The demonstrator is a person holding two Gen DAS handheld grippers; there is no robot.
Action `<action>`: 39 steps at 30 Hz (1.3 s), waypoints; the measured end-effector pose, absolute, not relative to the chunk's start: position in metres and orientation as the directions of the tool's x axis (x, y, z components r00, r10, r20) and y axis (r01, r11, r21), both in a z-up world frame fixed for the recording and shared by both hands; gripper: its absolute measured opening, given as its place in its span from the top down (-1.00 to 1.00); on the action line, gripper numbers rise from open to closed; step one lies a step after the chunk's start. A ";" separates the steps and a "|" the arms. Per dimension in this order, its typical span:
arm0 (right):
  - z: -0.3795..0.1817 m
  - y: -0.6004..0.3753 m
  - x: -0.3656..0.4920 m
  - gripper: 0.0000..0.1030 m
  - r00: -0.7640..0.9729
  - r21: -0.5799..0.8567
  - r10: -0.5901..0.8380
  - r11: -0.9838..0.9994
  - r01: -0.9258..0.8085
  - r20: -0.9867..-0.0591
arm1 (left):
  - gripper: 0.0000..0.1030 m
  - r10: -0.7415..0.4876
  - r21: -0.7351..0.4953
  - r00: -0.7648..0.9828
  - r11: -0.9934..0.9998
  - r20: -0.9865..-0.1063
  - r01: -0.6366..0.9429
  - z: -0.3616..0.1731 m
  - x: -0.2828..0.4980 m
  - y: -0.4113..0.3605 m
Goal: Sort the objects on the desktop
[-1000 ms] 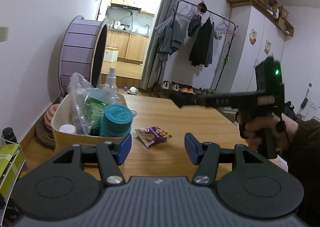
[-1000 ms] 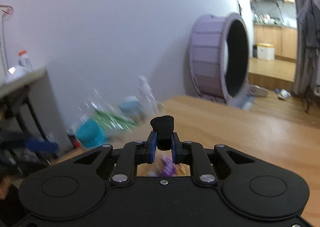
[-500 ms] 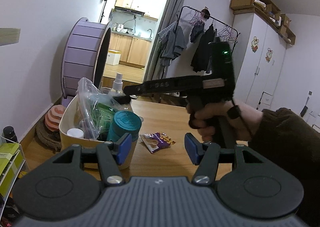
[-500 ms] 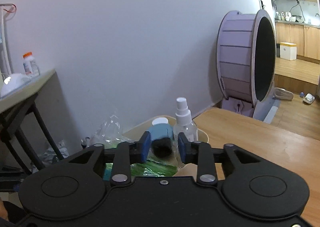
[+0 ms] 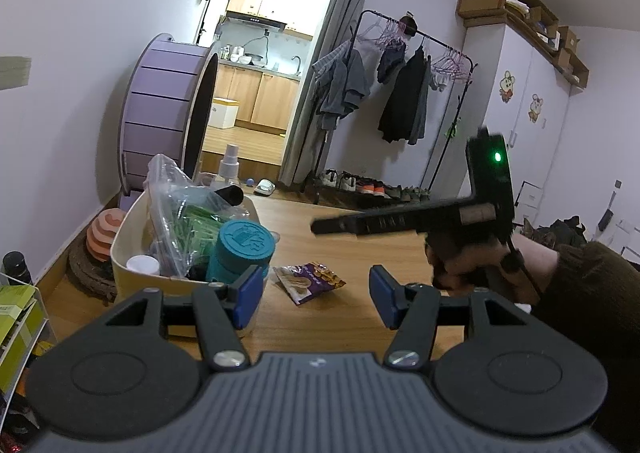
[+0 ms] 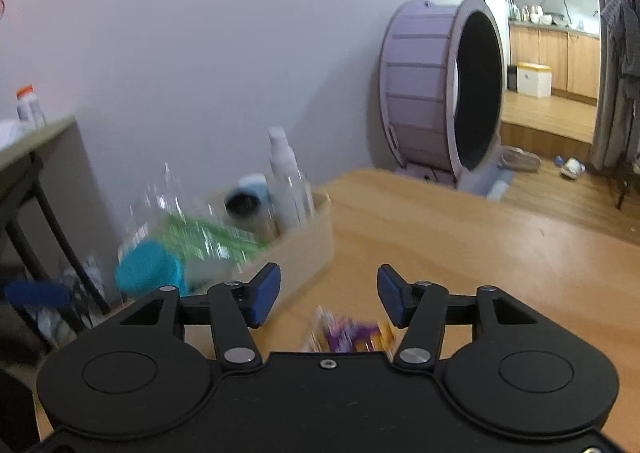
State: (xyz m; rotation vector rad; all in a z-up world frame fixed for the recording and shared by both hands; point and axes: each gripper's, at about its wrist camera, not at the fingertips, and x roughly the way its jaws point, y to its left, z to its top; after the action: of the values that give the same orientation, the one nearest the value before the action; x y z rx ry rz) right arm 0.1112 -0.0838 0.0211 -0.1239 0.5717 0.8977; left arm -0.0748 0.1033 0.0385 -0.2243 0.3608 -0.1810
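The small purple and orange snack packet lies flat on your wooden bench, just right of the cream plastic bin holding a teal-lidded jar and clear spray bottle. Your left hand-held gripper gapes wide and empty near it; your right hand-held gripper is likewise wide open, gripping nothing

The storage bin is cream. Inside it stand a teal jar with an embossed lid, a clear spray bottle with a white cap, and a clear plastic bag showing green contents. Just right of the bin, a purple snack packet with tan and white print lies on the light-wood table. Beyond the bin stands a lilac wheel with a black interior. Both grippers are black with blue pads.
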 end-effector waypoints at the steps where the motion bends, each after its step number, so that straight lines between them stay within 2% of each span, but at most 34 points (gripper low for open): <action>1: 0.017 -0.085 0.111 -0.12 0.488 0.131 0.693 0.636 -0.761 -0.530 | -0.12 -0.215 -0.246 0.919 0.960 -0.330 0.136 0.038 -0.074 0.103; 7: -0.011 -0.081 0.124 -0.20 0.495 0.135 0.638 0.682 -0.718 -0.590 | -0.12 -0.218 -0.233 0.915 0.962 -0.340 0.143 0.036 -0.071 0.099; 9: -0.017 -0.073 0.127 -0.30 0.499 0.121 0.627 0.686 -0.717 -0.598 | -0.12 -0.221 -0.234 0.915 0.961 -0.339 0.145 0.036 -0.071 0.099; 13: -0.025 -0.059 0.130 -0.29 0.493 0.086 0.617 0.673 -0.735 -0.613 | -0.12 -0.225 -0.232 0.912 0.961 -0.342 0.150 0.036 -0.069 0.097; 15: -0.029 -0.054 0.130 -0.04 0.478 0.075 0.616 0.657 -0.750 -0.627 | -0.12 -0.226 -0.231 0.912 0.961 -0.342 0.152 0.036 -0.069 0.097; 20: -0.028 -0.066 0.122 0.21 0.471 0.078 0.631 0.644 -0.761 -0.617 | -0.12 -0.226 -0.230 0.912 0.961 -0.344 0.151 0.036 -0.068 0.095; 23: -0.026 -0.080 0.114 0.27 0.469 0.090 0.634 0.648 -0.757 -0.615 | -0.12 -0.230 -0.227 0.910 0.961 -0.345 0.157 0.036 -0.066 0.092; 31: -0.020 -0.126 0.076 0.27 0.465 0.120 0.651 0.647 -0.753 -0.600 | -0.12 -0.246 -0.200 0.896 0.963 -0.369 0.182 0.032 -0.059 0.076; 35: -0.014 -0.148 0.059 0.19 0.482 0.135 0.662 0.657 -0.742 -0.573 | -0.12 -0.263 -0.181 0.881 0.962 -0.393 0.206 0.026 -0.054 0.062; 37: -0.012 -0.158 0.050 0.08 0.491 0.142 0.667 0.661 -0.737 -0.560 | -0.12 -0.274 -0.171 0.873 0.960 -0.403 0.222 0.023 -0.051 0.054; 39: -0.009 -0.169 0.041 -0.24 0.499 0.150 0.672 0.665 -0.731 -0.547 | -0.12 -0.284 -0.162 0.864 0.958 -0.415 0.237 0.020 -0.047 0.047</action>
State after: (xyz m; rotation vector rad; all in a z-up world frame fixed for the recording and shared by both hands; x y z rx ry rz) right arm 0.0409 -0.1688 -0.0086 -0.1059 0.6129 0.8507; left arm -0.0466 0.0472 0.0205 -0.1071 0.4506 -0.2731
